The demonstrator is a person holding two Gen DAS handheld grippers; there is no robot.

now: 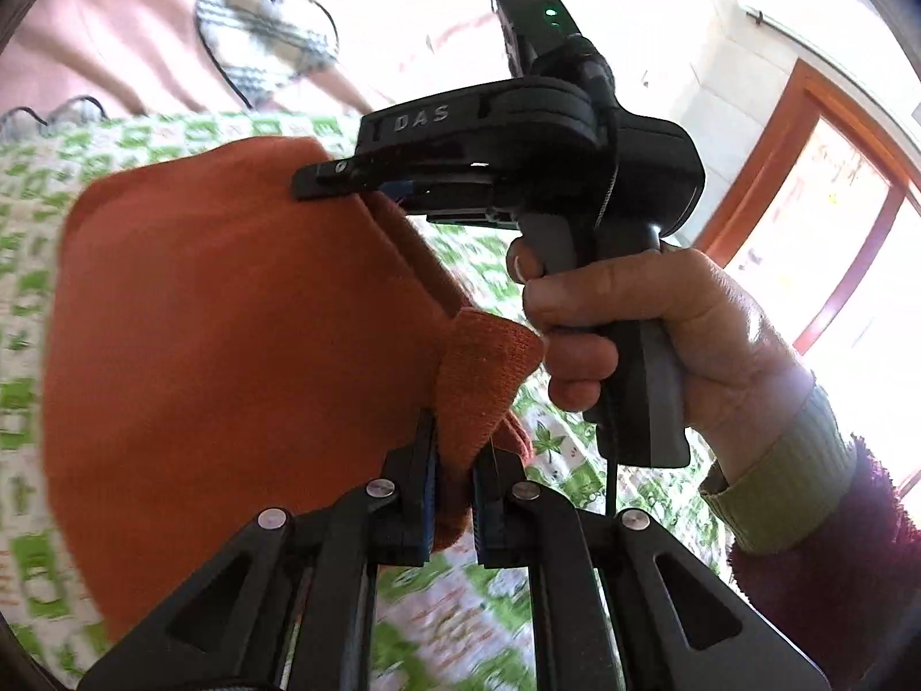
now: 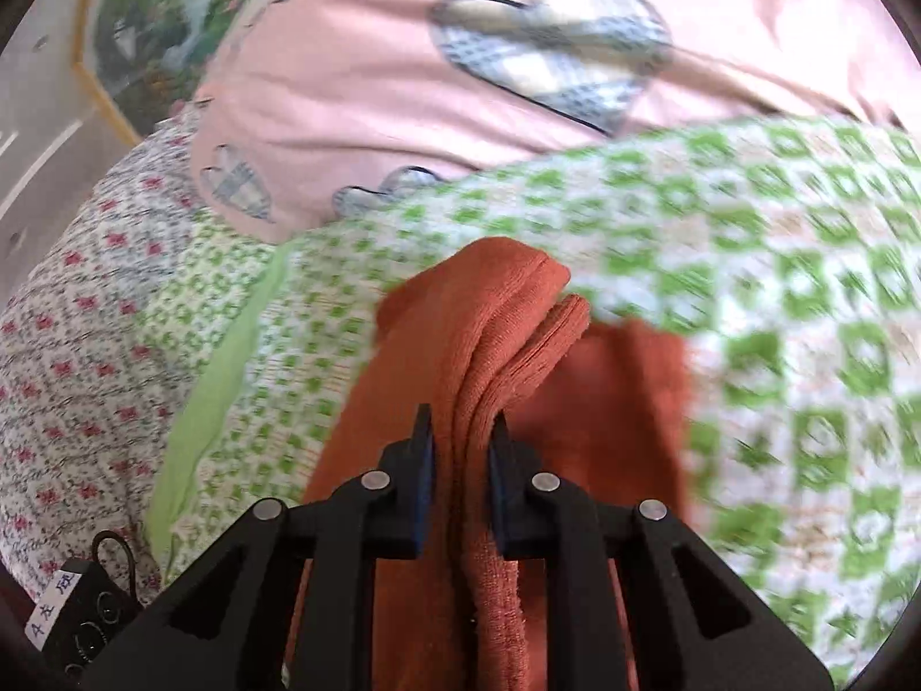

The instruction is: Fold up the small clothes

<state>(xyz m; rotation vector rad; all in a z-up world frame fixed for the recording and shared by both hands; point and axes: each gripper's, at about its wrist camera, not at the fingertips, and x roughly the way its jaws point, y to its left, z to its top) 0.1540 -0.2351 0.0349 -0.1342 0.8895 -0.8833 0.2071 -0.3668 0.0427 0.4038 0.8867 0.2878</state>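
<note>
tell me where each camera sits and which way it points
Left wrist: on the left hand-held gripper, looking along its fingers at the orange garment they pinch; the right hand and right hand-held gripper show.
Right wrist: on the right hand-held gripper, facing the pink heart cloth; no hand shows.
Shared: garment, green checked bedspread.

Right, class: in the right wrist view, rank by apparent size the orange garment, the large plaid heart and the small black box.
1. orange garment, though nearness to the camera enlarges it
2. large plaid heart
3. small black box, partly cut off
</note>
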